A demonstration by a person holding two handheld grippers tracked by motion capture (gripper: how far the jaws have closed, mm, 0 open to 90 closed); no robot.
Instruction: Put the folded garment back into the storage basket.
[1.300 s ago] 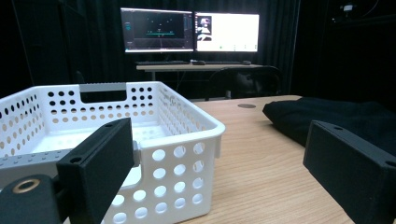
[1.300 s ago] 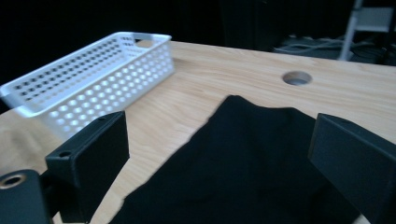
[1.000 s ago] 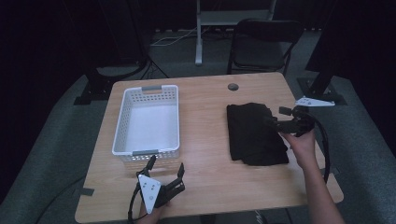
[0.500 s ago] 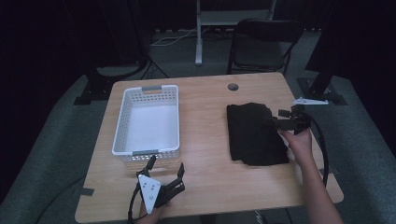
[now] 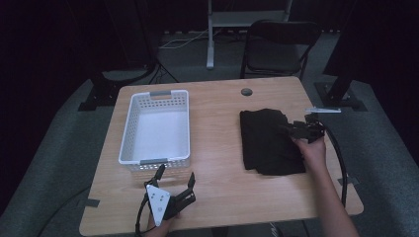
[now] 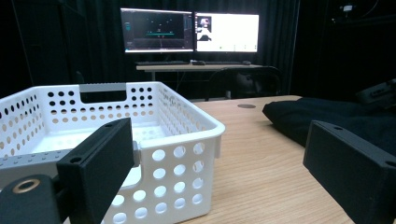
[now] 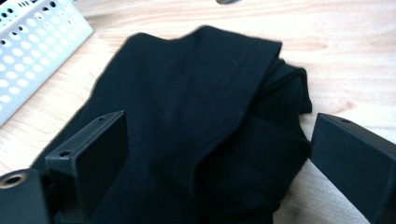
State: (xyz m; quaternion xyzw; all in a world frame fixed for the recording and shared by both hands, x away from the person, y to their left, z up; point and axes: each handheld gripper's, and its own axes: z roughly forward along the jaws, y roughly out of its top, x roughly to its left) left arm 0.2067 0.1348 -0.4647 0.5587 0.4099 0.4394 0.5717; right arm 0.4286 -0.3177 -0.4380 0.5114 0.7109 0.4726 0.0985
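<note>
Over the last second the right gripper [image 5: 296, 130] has crept inward from the counter's right edge, and its jaws now stand wide apart over the folded black cloth [image 5: 267, 140] on the right half of the wooden counter [image 5: 217, 123], likely lining up a grasp. The left gripper [image 5: 174, 178] has stayed by the near edge, jaws apart and empty, just in front of the white perforated plastic basket [image 5: 127, 131], with bare wood between basket and cloth.

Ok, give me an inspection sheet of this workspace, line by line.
Surface: wooden table, grommet hole near the far edge.
Job's things: folded black garment lying flat; white perforated basket, nothing in it.
Clutter: nothing seen.
Grippers: right gripper over the garment's right edge, jaws apart astride the cloth; left gripper by the basket's near end, jaws apart, holding nothing.
Cables: black cable trailing from the right gripper.
Surroundings: folding chair, two lit monitors, dark room.
</note>
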